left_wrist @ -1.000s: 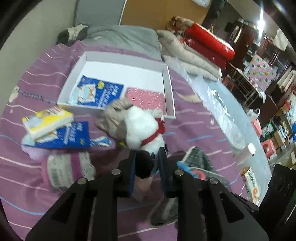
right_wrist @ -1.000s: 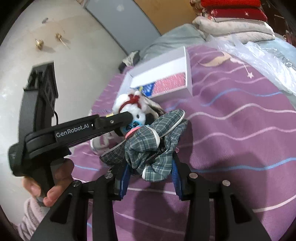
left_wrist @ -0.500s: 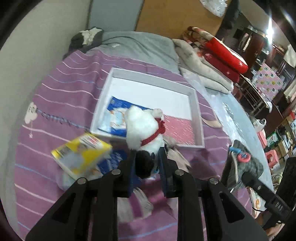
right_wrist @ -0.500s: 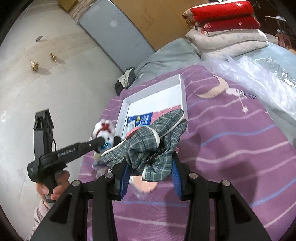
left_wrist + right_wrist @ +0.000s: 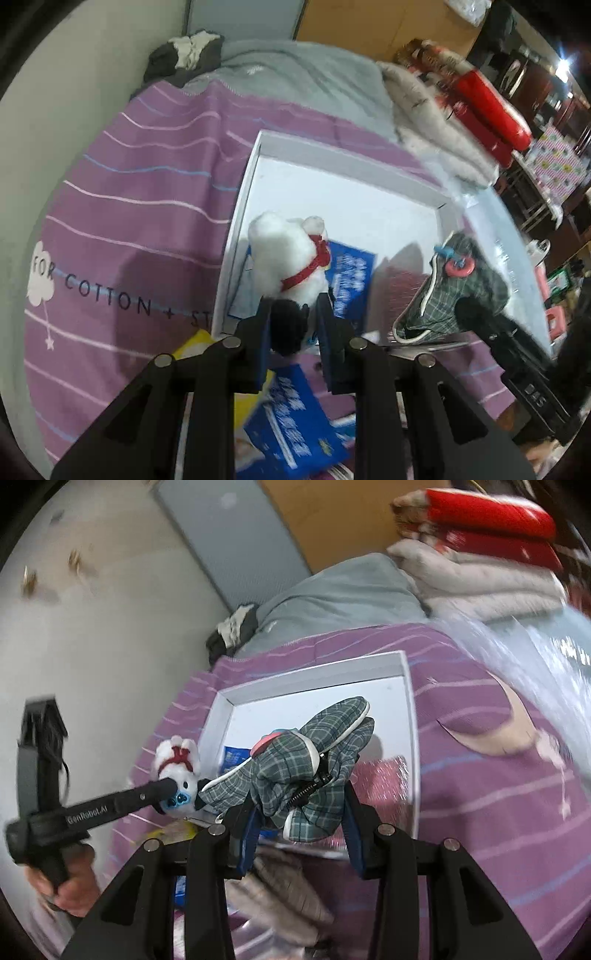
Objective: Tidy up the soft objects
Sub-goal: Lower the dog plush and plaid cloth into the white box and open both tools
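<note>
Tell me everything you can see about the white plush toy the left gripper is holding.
The white plush toy is small and fluffy, with rounded ears, a red ribbon around its neck and a black lower part. The right wrist view shows a blue patch on it. The left gripper holds it clear of the bed, jaws closed on the black part, white body rising above them. It hangs over the near left corner of the white tray, beside the plaid pouch.

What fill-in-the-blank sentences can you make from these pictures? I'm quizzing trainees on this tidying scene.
1. The left claw is shut on a white plush toy that wears a ____ collar.
2. The right claw grips a ____-patterned grey cloth pouch.
3. Both are held over a shallow ____ tray on the bed.
4. The bedsheet is ____ with thin stripes.

Missing words: red; plaid; white; purple
</note>
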The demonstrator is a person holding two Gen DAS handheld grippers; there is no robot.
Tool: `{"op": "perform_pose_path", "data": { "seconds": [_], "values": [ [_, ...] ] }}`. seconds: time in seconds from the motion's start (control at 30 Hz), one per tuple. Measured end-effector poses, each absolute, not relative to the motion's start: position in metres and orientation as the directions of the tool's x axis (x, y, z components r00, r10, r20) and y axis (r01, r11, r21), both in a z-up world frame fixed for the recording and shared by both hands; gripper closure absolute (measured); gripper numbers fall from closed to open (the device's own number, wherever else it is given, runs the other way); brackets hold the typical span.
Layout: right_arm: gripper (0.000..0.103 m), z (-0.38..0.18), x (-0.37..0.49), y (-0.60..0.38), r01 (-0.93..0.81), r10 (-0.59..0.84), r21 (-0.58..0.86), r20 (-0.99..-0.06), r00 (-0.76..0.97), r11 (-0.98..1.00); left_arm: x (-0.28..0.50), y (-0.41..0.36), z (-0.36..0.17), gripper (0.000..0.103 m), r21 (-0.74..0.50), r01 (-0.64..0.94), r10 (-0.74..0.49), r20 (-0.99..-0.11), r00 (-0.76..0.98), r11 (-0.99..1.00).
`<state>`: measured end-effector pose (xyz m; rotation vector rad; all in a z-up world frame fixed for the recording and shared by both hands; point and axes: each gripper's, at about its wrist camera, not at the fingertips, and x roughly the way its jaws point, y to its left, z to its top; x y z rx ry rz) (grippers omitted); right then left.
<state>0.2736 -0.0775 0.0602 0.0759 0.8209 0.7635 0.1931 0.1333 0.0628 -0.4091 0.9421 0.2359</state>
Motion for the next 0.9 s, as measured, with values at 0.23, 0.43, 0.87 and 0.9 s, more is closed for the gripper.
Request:
{"op": "perform_pose_path", "data": {
  "seconds": [0.23,0.43,0.87,0.9],
  "values": [
    [0.064,0.047,0.268,-0.028,-0.747,0.589,0.074,-0.669,0.454,0.660,0.201,0.136,0.031,0.079,-0.136,-0.379,0.080,-0.862,0.501,0.915],
    [0.064,0.034,0.269,-0.007,-0.801,0.590,0.046,-0.702,0.398,0.596,0.189,0.138,0.030,0.070,-0.107,-0.419,0.132,-0.854,0.503,0.902],
    [0.020,0.063,0.262,-0.053,-0.699,0.647,0.271,-0.677,0.351,0.662,0.122,0.101,0.091,0.060,-0.164,-0.532,0.196,-0.809,0.555,0.831],
    [0.020,0.070,0.256,-0.062,-0.698,0.660,0.281,-0.661,0.357,0.659,0.117,0.096,0.097,0.060,-0.160,-0.534,0.199,-0.810,0.552,0.830]
  ]
}}
